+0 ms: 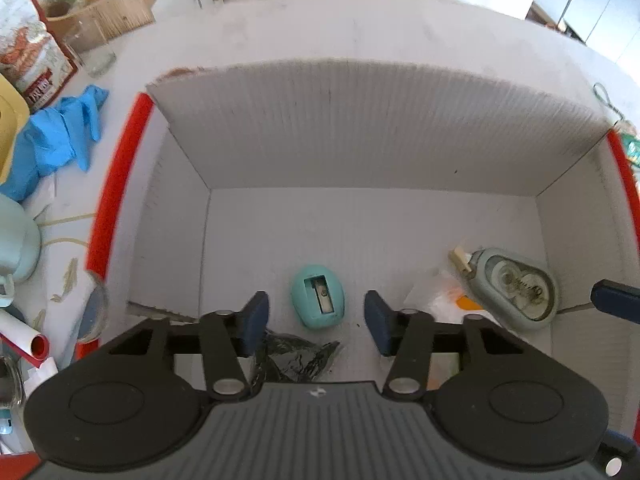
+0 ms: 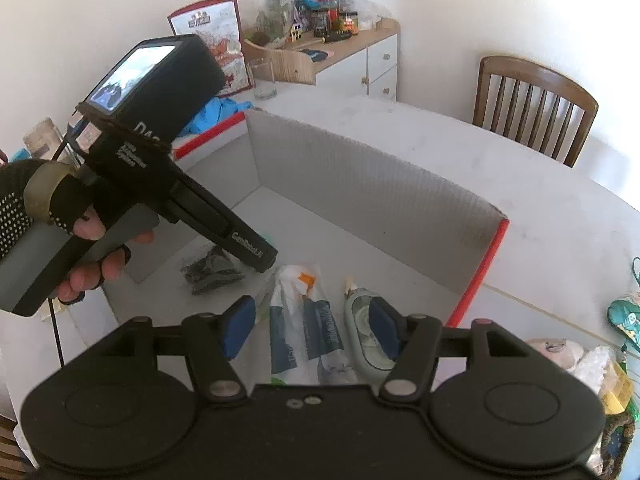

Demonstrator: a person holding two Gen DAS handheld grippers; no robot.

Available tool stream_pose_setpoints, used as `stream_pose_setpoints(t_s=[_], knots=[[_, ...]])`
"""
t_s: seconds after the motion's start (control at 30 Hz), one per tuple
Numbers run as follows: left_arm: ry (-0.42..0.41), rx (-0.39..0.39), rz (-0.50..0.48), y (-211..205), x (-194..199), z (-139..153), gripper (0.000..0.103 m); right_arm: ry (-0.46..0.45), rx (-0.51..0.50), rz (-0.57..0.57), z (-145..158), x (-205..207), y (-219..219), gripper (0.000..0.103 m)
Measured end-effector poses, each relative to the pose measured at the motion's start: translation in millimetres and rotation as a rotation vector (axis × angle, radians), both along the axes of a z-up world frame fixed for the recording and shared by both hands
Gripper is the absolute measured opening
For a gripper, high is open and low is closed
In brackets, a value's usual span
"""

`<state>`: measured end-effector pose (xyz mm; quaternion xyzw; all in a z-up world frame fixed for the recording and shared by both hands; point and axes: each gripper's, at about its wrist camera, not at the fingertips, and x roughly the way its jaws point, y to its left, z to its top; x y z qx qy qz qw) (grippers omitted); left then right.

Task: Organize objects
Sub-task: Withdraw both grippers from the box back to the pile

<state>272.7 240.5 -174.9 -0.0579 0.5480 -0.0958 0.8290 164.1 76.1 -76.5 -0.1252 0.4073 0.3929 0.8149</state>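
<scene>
A white cardboard box with red edges stands open on the table. Inside lie a teal pencil sharpener, a grey-green correction tape roller, a black crinkled packet and a white-blue plastic packet. My left gripper is open and empty above the box floor, with the sharpener lying between its fingers. My right gripper is open and empty over the plastic packet. The left gripper's body shows in the right wrist view.
Blue gloves, a drinking glass, a red-framed card and a roll lie left of the box. Soft toys and packets lie to the right. A chair and a cabinet stand behind.
</scene>
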Motion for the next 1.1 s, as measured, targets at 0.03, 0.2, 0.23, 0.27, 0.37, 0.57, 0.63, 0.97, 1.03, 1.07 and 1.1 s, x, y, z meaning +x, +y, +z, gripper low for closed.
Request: stream_pose_setpoints(t_s=[0.03,0.2,0.23,0.27,0.37,0.57,0.63,0.97,1.03,1.07,1.1], knots=[[-0.007,-0.004,0.003,1.1,-0.6,2.0,0.054,-0.002,0.004,-0.002,1.5,-0.5,-1.0,0.062],[-0.048,-0.035,0.041,5.9,-13.6,18.2,0.054,-0.006,0.036,-0.017,11.5,-5.6,-10.9,0.063],[-0.058,-0.039,0.045,5.7,-17.9,22.3,0.054,-0.004,0.047,-0.02,13.7,-6.5,-12.9,0.065],[-0.067,-0.044,0.056,6.5,-20.7,25.9,0.054,-0.003,0.056,-0.024,16.3,-7.7,-15.6,0.067],[-0.096,-0.059,0.073,6.1,-33.2,36.4,0.054,-0.01,0.082,-0.028,24.5,-13.1,-22.7,0.073],[-0.164,-0.081,0.105,4.1,-54.2,58.0,0.056,-0.01,0.138,-0.021,40.9,-25.0,-39.6,0.083],[-0.187,-0.083,0.105,4.2,-60.6,63.3,0.057,-0.014,0.15,-0.014,45.5,-28.8,-44.9,0.084],[-0.262,-0.133,0.185,-1.7,-98.7,88.5,0.074,-0.037,0.197,-0.007,64.5,-48.7,-80.4,0.099],[-0.27,-0.145,0.197,-4.8,-105.4,91.3,0.074,-0.042,0.207,-0.01,66.9,-51.1,-89.5,0.102],[-0.271,-0.15,0.217,-5.8,-108.1,92.3,0.075,-0.045,0.211,-0.012,67.4,-52.0,-93.8,0.102],[-0.273,-0.156,0.223,-8.0,-111.3,92.9,0.076,-0.052,0.211,-0.013,67.8,-53.4,-98.7,0.102]])
